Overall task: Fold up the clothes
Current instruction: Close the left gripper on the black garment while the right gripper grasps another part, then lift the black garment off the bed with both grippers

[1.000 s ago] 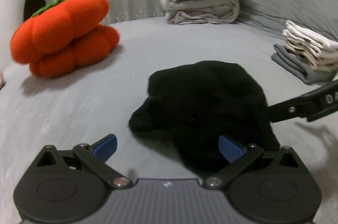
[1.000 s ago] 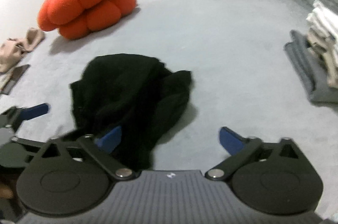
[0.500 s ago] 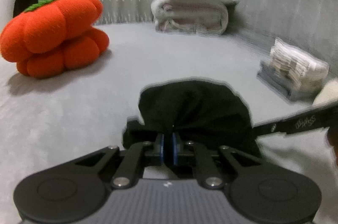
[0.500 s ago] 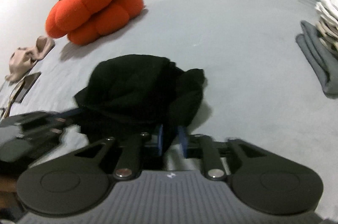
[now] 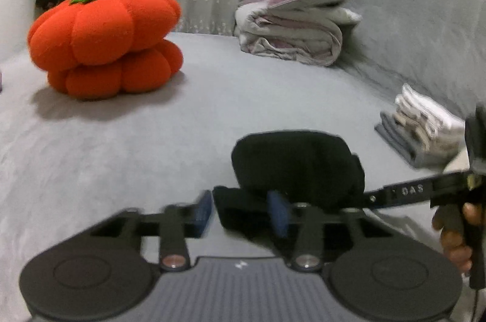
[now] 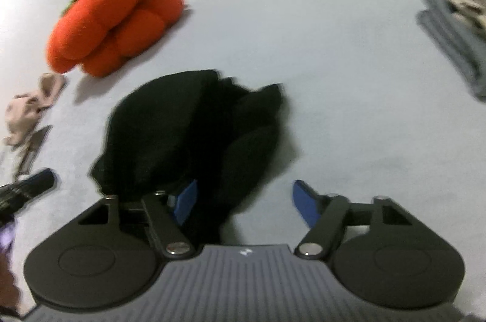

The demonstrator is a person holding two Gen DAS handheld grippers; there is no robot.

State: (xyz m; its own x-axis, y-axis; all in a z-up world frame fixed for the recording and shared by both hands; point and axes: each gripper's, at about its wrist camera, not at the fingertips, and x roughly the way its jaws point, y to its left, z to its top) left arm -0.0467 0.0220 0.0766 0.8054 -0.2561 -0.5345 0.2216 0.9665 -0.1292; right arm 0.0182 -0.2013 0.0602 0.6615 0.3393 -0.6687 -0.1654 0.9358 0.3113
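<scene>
You are holding a hand-held gripper in each hand over a grey bed (image 5: pixel 212 109). A black garment (image 6: pixel 188 133) lies bunched in a loose mound near the bed's middle, right in front of both tools.

Your left hand-held gripper (image 5: pixel 240 211) has its blue pads parted, with a fold of the black garment's near edge sitting between them but not pinched. Your right hand-held gripper (image 6: pixel 244 202) is spread wide; its left pad touches the garment's near edge and its right pad hangs over bare sheet. Both tools likely sit low at the near edge because that is where loose cloth offers a corner to lift.

Open sheet surrounds the garment on all sides, giving room to spread it flat. An orange pumpkin cushion (image 5: pixel 103 39) sits well back on the left. A pile of folded laundry (image 5: pixel 425 124) lies at the right edge, and rolled bedding (image 5: pixel 291 33) rests at the far end. A small beige cloth (image 6: pixel 30 106) lies near the left edge.
</scene>
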